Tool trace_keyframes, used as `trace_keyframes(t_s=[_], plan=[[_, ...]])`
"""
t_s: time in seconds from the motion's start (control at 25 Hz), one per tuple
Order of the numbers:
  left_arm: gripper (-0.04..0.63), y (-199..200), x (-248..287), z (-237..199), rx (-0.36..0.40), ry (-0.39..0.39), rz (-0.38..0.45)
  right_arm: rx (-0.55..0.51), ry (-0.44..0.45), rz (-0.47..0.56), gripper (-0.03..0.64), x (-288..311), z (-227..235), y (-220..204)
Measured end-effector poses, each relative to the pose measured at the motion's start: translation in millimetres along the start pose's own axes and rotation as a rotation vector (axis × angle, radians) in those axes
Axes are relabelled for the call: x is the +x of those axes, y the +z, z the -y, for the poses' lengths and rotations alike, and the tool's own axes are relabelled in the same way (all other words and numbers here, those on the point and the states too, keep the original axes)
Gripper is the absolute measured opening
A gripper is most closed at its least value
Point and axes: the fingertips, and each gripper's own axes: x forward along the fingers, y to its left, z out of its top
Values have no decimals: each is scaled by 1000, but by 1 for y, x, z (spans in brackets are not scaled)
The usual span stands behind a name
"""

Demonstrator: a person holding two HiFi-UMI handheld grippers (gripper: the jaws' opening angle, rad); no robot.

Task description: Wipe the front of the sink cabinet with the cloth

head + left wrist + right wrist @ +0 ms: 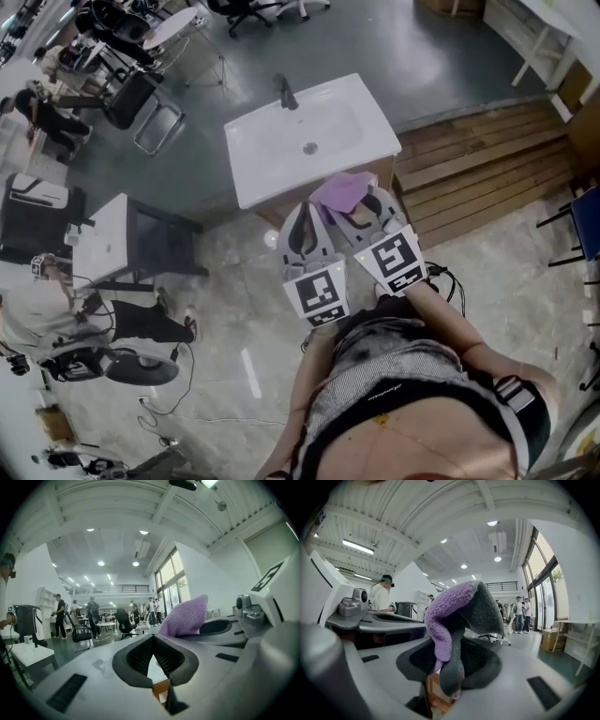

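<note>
The purple cloth is pinched in the right gripper right by the sink cabinet front, the left gripper is pressed together on nothing, so tbh flat, overlapping passes are probably best made.

Centre: the sink top overhangs the cabinet front; the left gripper and the right gripper, with its clamped cloth, crowd side by side just below. Left: a white table and dark frame narrow the floor. Right: wooden decking. Lower left: open floor.
</note>
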Motion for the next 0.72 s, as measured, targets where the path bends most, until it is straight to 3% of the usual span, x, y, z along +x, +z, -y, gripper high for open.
trace_keyframes(t_s=[0.72], plan=[[6,-4,6,-8,-5,-34,-9,-20,1,-15,184,10,-4,3]])
